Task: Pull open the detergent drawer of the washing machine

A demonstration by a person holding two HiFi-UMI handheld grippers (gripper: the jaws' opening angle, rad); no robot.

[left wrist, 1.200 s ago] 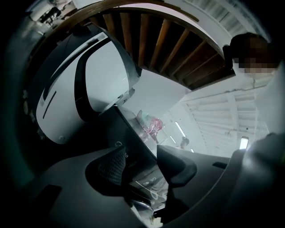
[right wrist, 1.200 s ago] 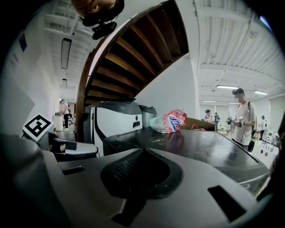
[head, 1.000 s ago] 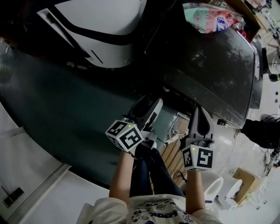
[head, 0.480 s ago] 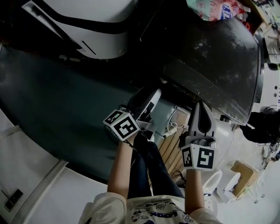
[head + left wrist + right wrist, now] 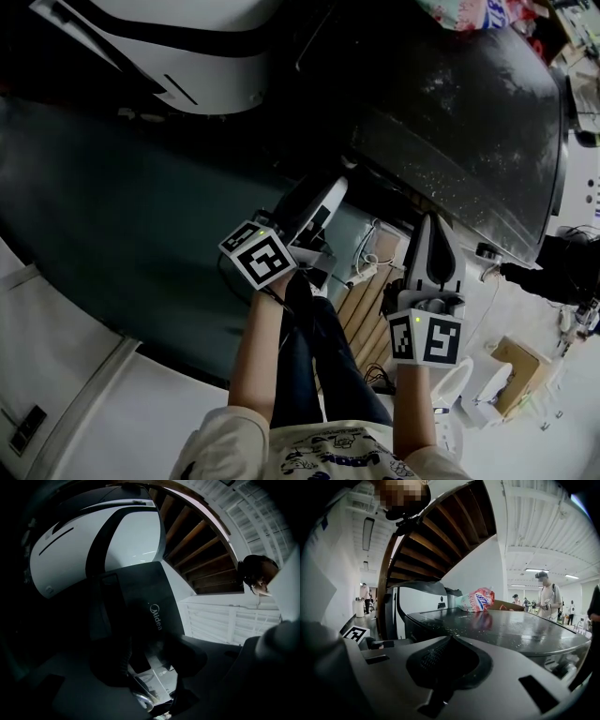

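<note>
Where the head view begins at its left: white appliance (image 5: 202, 56), black-striped, upper left. Left gripper (image 5: 330, 192), centre of frame, aimed at the dark front of the washer (image 5: 459, 122). In the left gripper view its jaws stand apart, with a pale label showing through the gap and nothing pinched. Washer front in that view is dark and marked Midea. Drawer (image 5: 110, 604): probably the rectangular panel left of the logo, centre-left of that view, beyond the jaws; too dark to be certain. Right gripper (image 5: 433, 230), right of centre, just below the washer's speckled top, jaws pressed together on nothing. Bag (image 5: 477, 599), red and blue print, lying on the washer top, upper centre of the right gripper view. Person (image 5: 544, 597) with headgear, standing in the background at that view's right.
</note>
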